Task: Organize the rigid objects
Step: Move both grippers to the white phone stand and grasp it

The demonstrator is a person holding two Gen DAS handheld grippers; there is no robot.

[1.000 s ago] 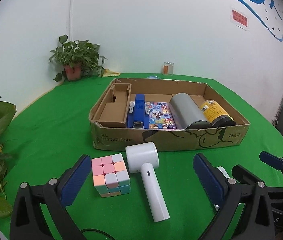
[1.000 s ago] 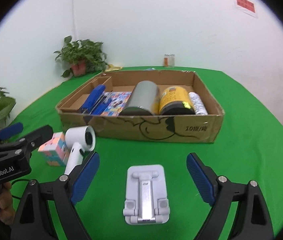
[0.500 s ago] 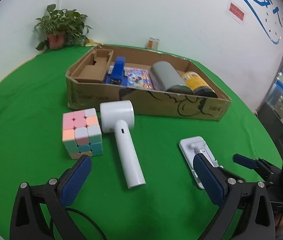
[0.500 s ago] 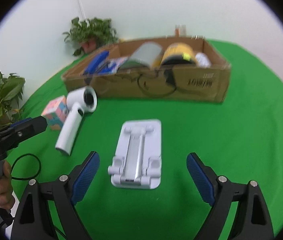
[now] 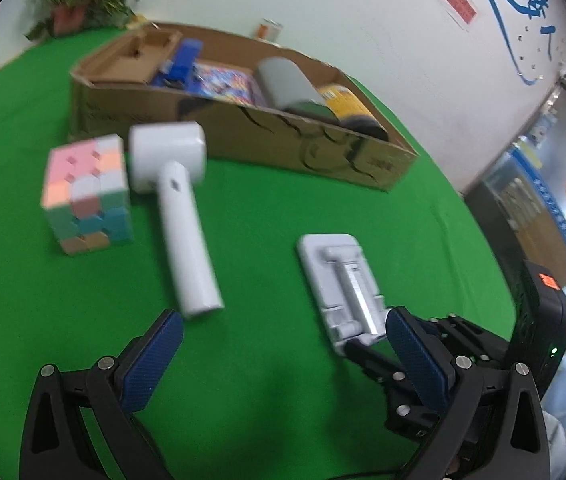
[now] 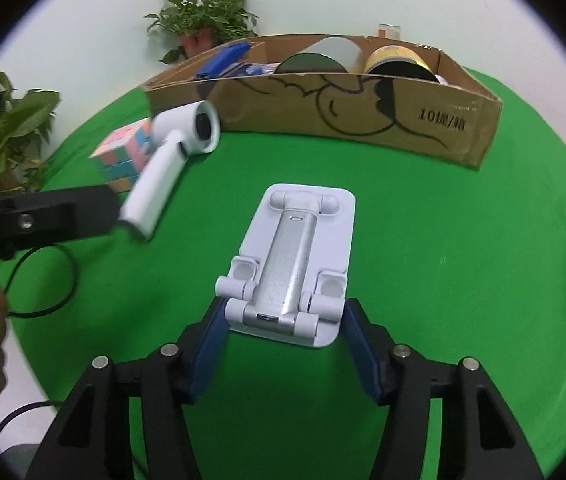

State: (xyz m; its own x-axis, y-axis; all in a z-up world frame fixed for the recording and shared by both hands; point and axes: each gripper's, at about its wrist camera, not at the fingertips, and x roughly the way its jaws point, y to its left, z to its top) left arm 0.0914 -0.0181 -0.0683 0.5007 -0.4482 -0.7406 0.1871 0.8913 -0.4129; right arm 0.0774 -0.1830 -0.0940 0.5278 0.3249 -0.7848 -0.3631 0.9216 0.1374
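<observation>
White plastic with a silver spine, the phone stand [image 6: 293, 264] lies flat on the green table [image 6: 463, 264], its near end between my right gripper [image 6: 285, 344] pads. My right wrist view shows both blue pads just beside the stand's two sides; whether they press it I cannot tell. My left wrist view shows that same stand [image 5: 343, 280] at about 3 o'clock, with the right gripper's tip at its near end. My left gripper [image 5: 283, 356] is spread wide over bare green and holds nothing. Half a second ago my right pads stood far apart, short of the stand; now they have narrowed and flank it. The white hair dryer [image 5: 175, 208] lies at 11 o'clock in the left view, the pastel cube [image 5: 87, 196] just beside it at 10, the cardboard box [image 5: 243, 128] beyond at 12.
</observation>
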